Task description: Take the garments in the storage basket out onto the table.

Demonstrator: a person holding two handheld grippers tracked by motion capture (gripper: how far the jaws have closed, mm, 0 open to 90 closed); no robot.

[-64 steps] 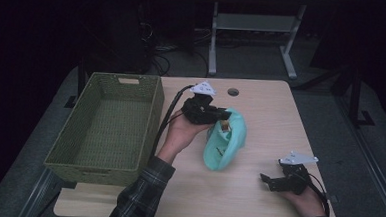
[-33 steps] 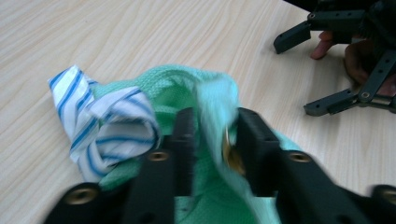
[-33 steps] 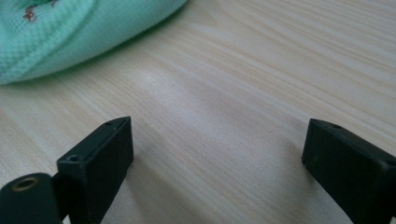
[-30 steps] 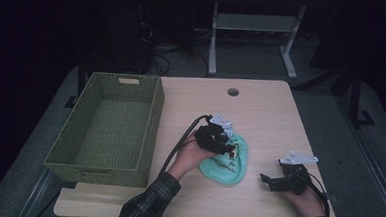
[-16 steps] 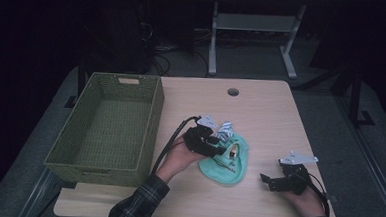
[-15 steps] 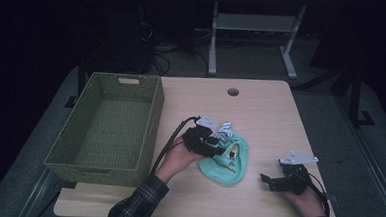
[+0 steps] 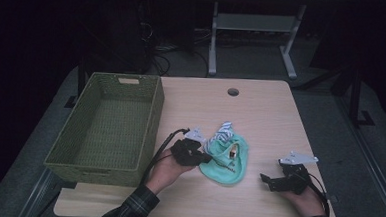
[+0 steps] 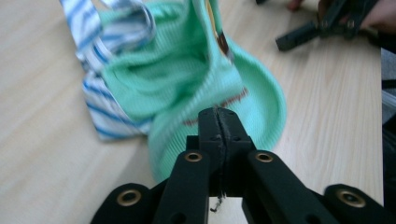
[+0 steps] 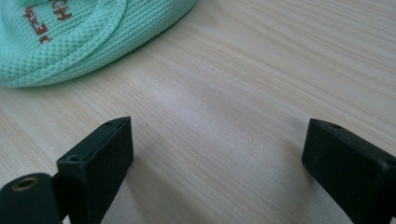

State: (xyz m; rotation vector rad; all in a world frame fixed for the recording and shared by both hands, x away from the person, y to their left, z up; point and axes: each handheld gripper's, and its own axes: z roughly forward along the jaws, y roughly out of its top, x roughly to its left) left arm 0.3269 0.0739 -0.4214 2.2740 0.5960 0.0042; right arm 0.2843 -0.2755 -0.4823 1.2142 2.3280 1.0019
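Note:
A mint-green knit cloth (image 7: 226, 164) with brown lettering lies crumpled on the wooden table (image 7: 265, 117), and a blue-and-white striped cloth (image 7: 223, 132) pokes out at its far edge. My left gripper (image 7: 206, 158) sits at the green cloth's left edge. In the left gripper view its jaws have just closed; the left gripper (image 8: 218, 114) stands shut, pinching the near fold of the green cloth (image 8: 187, 79), with the striped cloth (image 8: 109, 32) beyond. My right gripper (image 7: 267, 181) rests on the table to the right, and in its own view the right gripper (image 9: 217, 154) is open over bare wood, with the green cloth (image 9: 60, 42) ahead.
A green woven basket (image 7: 153, 121) stands at the table's left side, nothing inside it. A round cable hole (image 7: 233, 92) sits near the far edge. Beyond the table a white-framed stand (image 7: 255, 26) rises from a dark floor.
My left gripper has slid left and nearer along the cloth, from over its middle to its left edge. The green cloth, earlier held up, now lies flat. The right hand has stayed put.

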